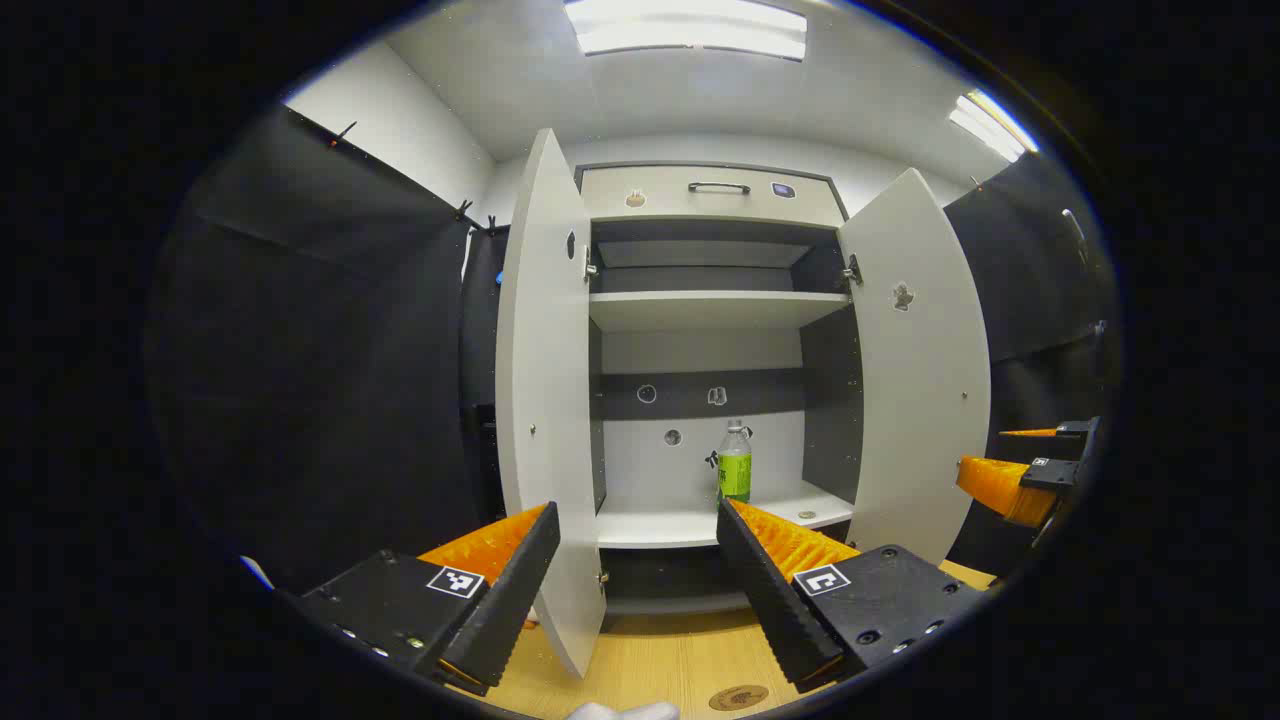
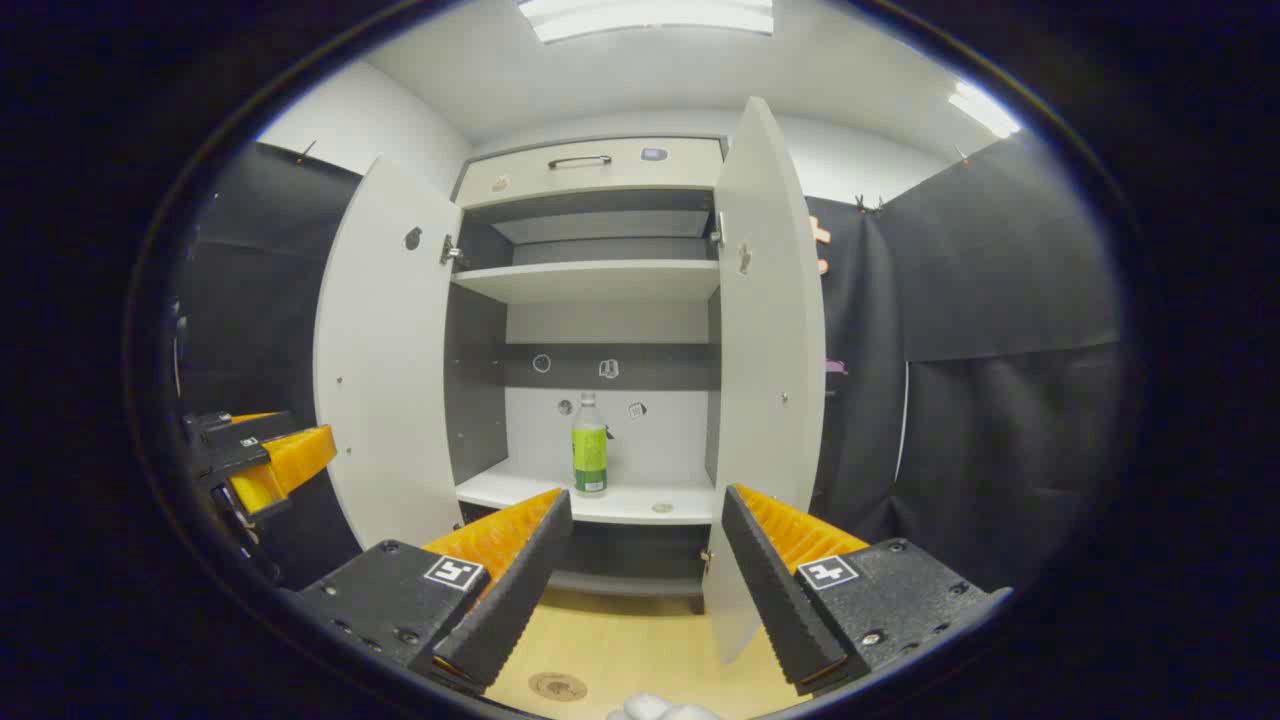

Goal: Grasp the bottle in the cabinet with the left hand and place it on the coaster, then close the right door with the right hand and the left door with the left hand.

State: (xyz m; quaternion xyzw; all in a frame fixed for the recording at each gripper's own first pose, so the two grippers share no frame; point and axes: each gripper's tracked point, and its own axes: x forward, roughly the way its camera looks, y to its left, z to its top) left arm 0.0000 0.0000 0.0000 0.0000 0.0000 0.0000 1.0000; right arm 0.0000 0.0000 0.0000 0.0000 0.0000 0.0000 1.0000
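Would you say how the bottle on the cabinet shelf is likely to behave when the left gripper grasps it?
The bottle stands tall and narrow on the shelf, so a sideways nudge would probably tip it. It looks like thin plastic, so likely light and somewhat squashy. Its smooth label may slip; a mid-body grip seems safest.

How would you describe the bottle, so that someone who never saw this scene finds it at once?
Look at the tall white cabinet with both doors swung open. On its lower white shelf stands the bottle, upright, near the back wall. It is the only tall thing there: clear at the neck with a pale cap and a green label, while its neighbours are just small stickers on the back panel and a small flat disc on the shelf.
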